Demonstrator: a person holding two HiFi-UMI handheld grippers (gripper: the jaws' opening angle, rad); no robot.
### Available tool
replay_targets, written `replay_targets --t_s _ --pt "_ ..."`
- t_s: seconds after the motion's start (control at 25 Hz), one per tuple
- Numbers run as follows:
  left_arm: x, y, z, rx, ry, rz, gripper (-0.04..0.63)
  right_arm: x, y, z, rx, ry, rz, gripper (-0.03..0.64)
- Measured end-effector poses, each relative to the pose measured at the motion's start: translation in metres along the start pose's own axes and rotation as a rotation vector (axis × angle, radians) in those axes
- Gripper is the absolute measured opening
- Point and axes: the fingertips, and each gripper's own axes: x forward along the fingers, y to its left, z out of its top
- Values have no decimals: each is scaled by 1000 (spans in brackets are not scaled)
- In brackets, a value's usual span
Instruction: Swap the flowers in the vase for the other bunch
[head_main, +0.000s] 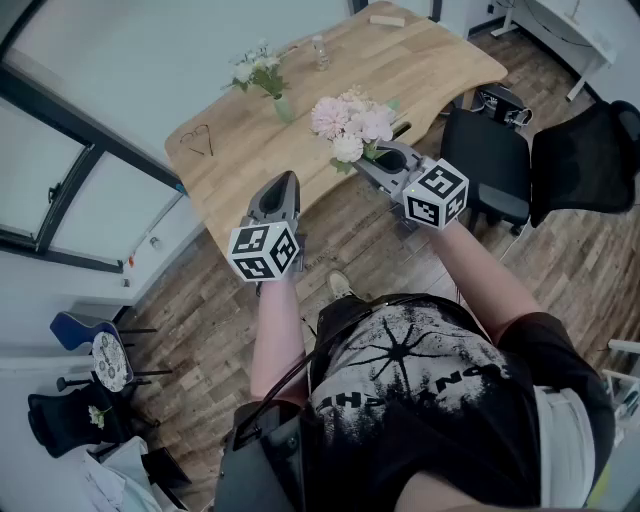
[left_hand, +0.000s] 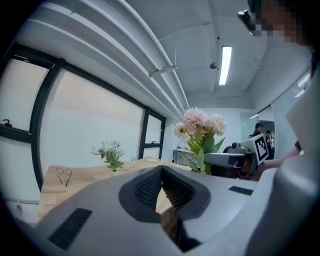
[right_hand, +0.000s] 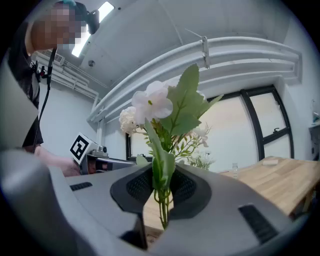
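The right gripper (head_main: 375, 160) was clamped on the stems of the pink bunch (head_main: 352, 120), holding it upright over the near edge of the wooden table (head_main: 440, 60), the jaws narrow around the green stalks with the blooms standing well above them. The left gripper (head_main: 284, 185) hung just left of it with its jaws pressed together and nothing between them. The small vase (head_main: 284, 108) stood further off on the table, to the left of the pink bunch, with the white flowers (head_main: 258, 70) in it, so the swap looked barely begun. To do this step well, the free left gripper probably needed to open and take the white stems low, just above the vase's mouth, then lift straight up so the light vase did not tip or drag. The pink bunch was best kept upright and clear to the right meanwhile, with the grip firm enough not to slip but not crushing the stalks.
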Motion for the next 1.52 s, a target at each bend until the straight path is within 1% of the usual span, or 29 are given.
replay_targets --t_s 0.24,0.48,0.64,0.84,1.24,1.52 --pt "2 -1 -2 1 8 3 14 -1 -2 0 8 -3 0 71" --pt "3 -3 -4 -2 16 8 14 -3 0 -2 43 -5 35 72" --pt "2 1 -5 -2 18 15 14 0 -1 -3 42 -13 33 72" --pt "1 8 -13 -25 22 29 14 1 -2 -7 38 -18 30 72" --pt "27 56 -13 -49 34 36 14 45 -27 -8 35 -8 21 72" --pt "51 96 -7 -49 57 32 14 84 -50 -11 46 -3 1 72"
